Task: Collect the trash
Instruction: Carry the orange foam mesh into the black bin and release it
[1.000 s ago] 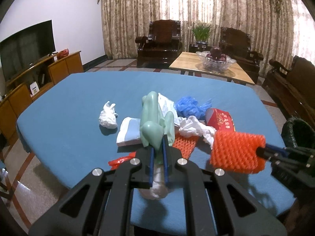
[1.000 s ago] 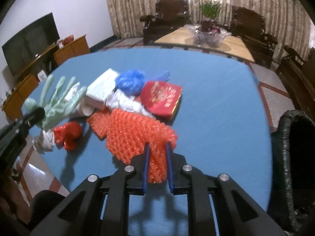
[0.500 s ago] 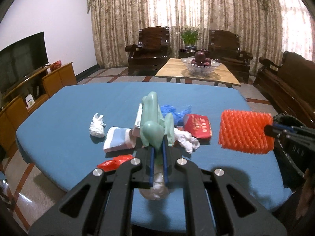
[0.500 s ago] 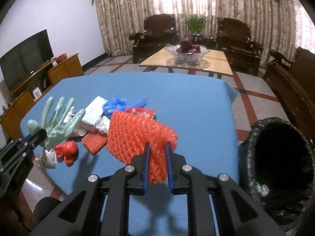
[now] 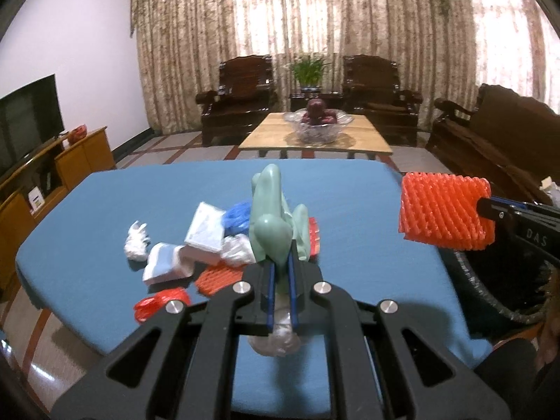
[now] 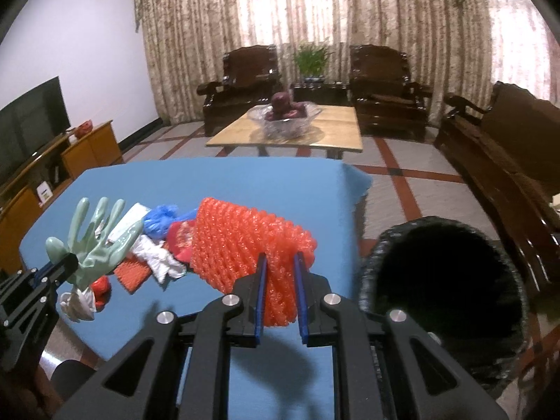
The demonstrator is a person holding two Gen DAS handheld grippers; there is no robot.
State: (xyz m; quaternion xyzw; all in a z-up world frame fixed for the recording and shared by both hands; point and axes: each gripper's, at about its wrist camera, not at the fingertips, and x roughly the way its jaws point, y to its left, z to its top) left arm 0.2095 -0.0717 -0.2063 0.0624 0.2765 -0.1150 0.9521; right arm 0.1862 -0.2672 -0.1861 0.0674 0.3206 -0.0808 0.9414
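In the left wrist view, the left gripper (image 5: 280, 273) at the bottom middle has its fingers pinching a green glove (image 5: 271, 224), with a pile of trash (image 5: 210, 245) lying just behind it on the blue surface (image 5: 367, 245), and the orange foam net (image 5: 442, 211) hangs at the right edge over the black bin (image 5: 497, 290). In the right wrist view, the right gripper (image 6: 280, 273) at the bottom middle has its fingers pinching the orange foam net (image 6: 245, 245), the black bin (image 6: 444, 294) stands at the lower right beside the surface, and the green glove (image 6: 96, 241) is held up at the left.
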